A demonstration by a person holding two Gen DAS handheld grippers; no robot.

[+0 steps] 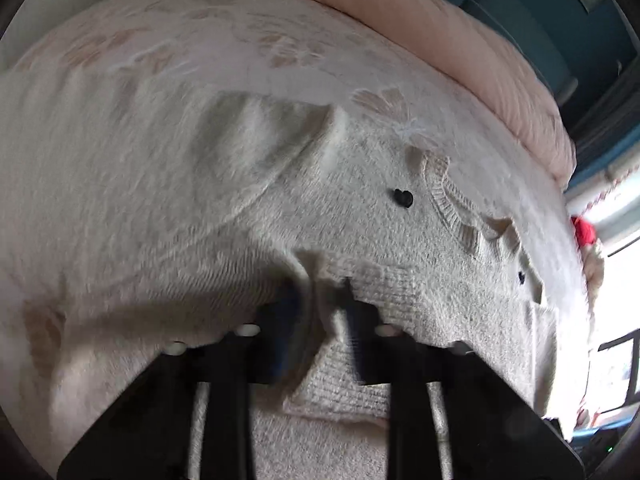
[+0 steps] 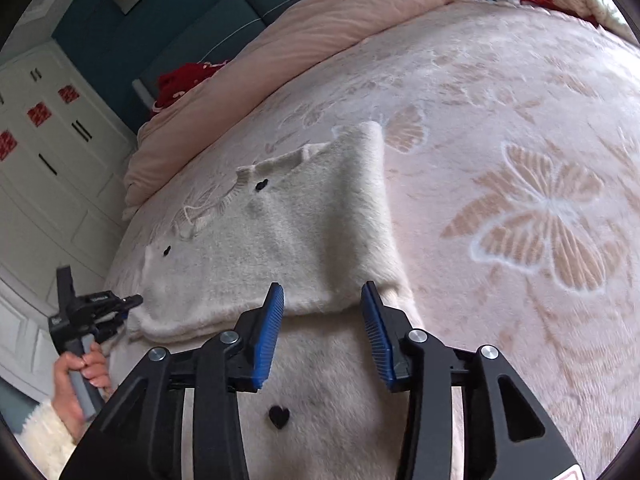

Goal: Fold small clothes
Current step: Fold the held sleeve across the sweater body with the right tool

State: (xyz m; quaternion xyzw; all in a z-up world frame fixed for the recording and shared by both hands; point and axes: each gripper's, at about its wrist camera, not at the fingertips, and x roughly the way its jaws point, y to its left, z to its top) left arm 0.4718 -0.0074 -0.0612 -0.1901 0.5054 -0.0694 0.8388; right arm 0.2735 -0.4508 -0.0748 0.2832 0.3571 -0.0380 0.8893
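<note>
A cream knitted cardigan (image 2: 280,236) is spread half-folded on a butterfly-patterned blanket (image 2: 540,216), its ribbed edge clamped in the left gripper (image 1: 320,300) while the right gripper (image 2: 322,312), fingers apart, hovers just above the fold, which would best be pulled level and smoothed flat.

No text, brand or number can be read. The left gripper (image 2: 134,301), seen to the left of the right gripper's blue fingers (image 2: 269,330), carries a small pale marking on its black body (too small and blurred to make out). At the bottom edge, right of those fingers, a red-edged label corner (image 2: 570,474) is cut off.
</note>
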